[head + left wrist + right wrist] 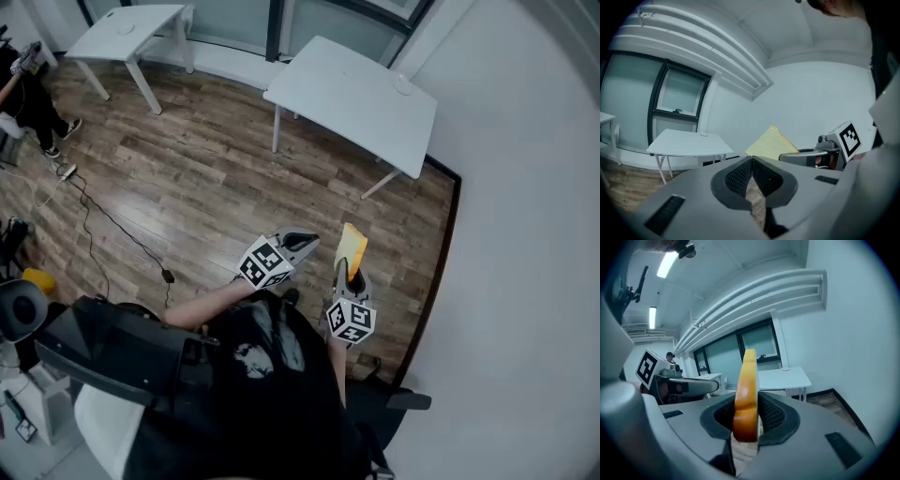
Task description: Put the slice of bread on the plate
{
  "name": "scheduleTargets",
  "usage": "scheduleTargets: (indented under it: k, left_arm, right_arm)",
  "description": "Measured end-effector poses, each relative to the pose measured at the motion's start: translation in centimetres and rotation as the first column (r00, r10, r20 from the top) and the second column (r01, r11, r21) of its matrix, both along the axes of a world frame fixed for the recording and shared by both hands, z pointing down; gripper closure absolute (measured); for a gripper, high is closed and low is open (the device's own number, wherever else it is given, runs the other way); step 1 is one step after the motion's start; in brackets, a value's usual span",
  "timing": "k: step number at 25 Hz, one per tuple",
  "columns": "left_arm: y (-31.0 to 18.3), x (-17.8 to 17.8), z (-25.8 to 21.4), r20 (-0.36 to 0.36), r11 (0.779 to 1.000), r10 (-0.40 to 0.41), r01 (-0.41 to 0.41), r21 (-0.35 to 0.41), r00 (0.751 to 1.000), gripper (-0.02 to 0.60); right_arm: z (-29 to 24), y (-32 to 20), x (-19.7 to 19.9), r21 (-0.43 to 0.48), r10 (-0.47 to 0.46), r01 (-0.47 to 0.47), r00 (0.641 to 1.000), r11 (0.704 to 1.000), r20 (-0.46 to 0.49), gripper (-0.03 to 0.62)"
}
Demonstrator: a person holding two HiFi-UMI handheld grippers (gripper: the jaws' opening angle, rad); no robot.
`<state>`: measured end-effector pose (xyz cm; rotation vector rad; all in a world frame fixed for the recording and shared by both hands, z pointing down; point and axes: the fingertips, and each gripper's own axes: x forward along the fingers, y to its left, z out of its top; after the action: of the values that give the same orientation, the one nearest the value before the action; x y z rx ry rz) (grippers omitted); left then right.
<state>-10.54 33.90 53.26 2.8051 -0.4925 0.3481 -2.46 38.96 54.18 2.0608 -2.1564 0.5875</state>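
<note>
Premises: bare office-type test room or lab. Wood-look plank floor [187, 178], plain white wall [525, 234], black baseboard [442, 253]. Two white counters on thin legs, near one [361, 94], far one [127, 33]. Dark-framed windows [759, 341] along one side. Ceiling strip light [665, 264]. Loose cable [112, 225] trailing across floor. Second person [28, 103] at room edge.

Open wood floor [187, 187] ahead, white table [356, 98] beyond, wall [525, 234] alongside
</note>
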Motion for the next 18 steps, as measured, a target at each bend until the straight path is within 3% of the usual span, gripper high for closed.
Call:
scheduleTargets:
  k: [8, 14, 18]
  left_arm:
    - [-0.1, -0.3, 0.3, 0.004, 1.000, 0.001, -0.001, -0.015, 1.000, 0.575]
    - [-0.7, -0.9, 0.6, 0.005, 1.000, 0.011, -0.011, -0.029, 1.000, 0.575]
    - [-1.4, -1.4, 1.0, 0.010, 0.999, 0.015, -0.014, -0.043, 1.000, 0.575]
  right_arm:
    - [0.3, -0.3, -0.7, -0.004, -0.017, 0.017, 0.998, 1.000, 0.057, 0.496]
    - [0.5, -0.8, -1.8, -0.018, -0.028, 0.029, 0.999, 0.999, 0.042, 0.496]
    - [1.3, -1.6, -2.0, -0.032, -0.014, 0.018, 0.993, 0.999, 0.120, 0.496]
